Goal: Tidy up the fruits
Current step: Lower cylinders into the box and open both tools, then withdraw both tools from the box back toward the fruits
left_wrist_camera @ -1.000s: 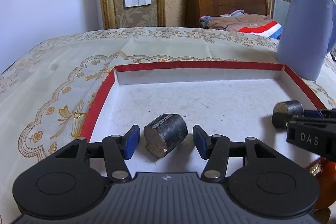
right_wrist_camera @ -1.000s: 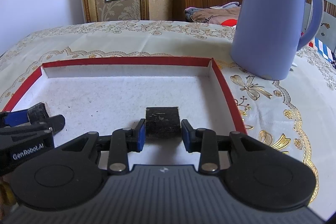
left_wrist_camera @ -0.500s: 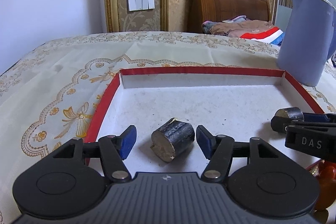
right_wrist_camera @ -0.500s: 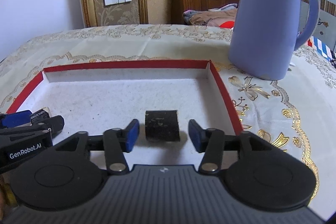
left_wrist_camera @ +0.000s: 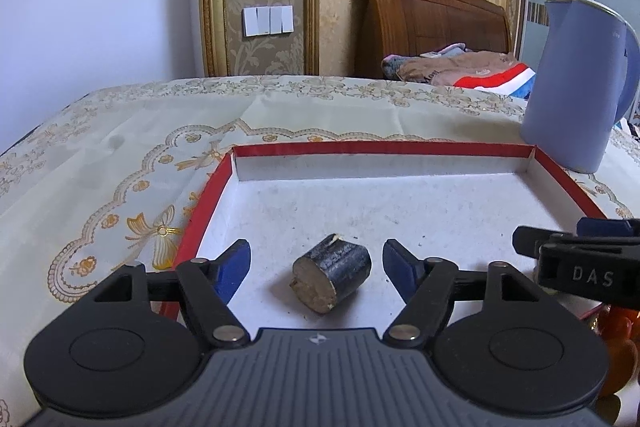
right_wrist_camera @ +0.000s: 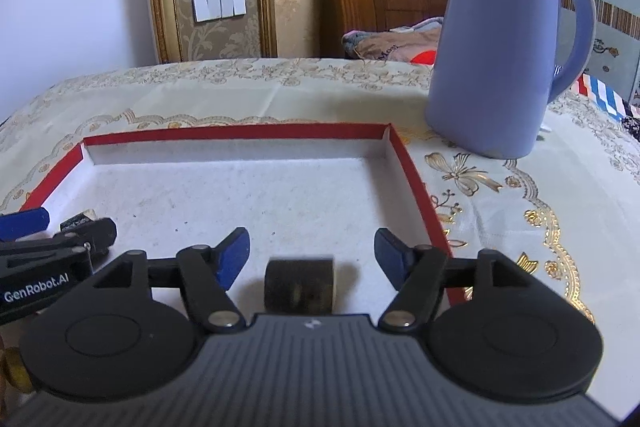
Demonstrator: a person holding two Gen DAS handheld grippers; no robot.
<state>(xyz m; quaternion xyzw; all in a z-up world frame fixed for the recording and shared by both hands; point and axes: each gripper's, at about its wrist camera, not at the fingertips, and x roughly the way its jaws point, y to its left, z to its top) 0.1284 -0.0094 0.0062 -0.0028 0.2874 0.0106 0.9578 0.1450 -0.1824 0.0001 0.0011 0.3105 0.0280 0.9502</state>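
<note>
Left wrist view: left gripper (left_wrist_camera: 316, 263) spread, fingers (left_wrist_camera: 234, 265) released, just been opening. Dark stubby cylinder, likely a cut piece of sugarcane (left_wrist_camera: 332, 277), lying on its side on the white floor of the red-rimmed tray (left_wrist_camera: 384, 148), in the gap between the blue pads, touching neither. Pale cut end turned toward 7 o'clock, dark rind toward 1 o'clock. Left pad at 9 o'clock of the piece, right pad at 3 o'clock, both clearly apart from it. Right gripper (left_wrist_camera: 560, 255) entering at 3 o'clock over the tray's right edge. Something orange at 4 o'clock below it, too hidden to name.

Right wrist view: right gripper (right_wrist_camera: 312, 259) likewise spread, fingers (right_wrist_camera: 234, 259) released, just been opening. Second dark sugarcane piece (right_wrist_camera: 299, 285) on its side on the tray floor, between the pads and apart from both, its near side cut off by the gripper body at 6 o'clock. Left gripper's tip at 9 o'clock, with a sliver of the first piece beside it.

Blue electric kettle (right_wrist_camera: 500, 51) upright on the embroidered tablecloth (right_wrist_camera: 520, 195) covering the surface, at 1 o'clock beyond the tray's far right corner. Wooden headboard (left_wrist_camera: 432, 23) and light switches (left_wrist_camera: 267, 21) at 12 o'clock in the background.
</note>
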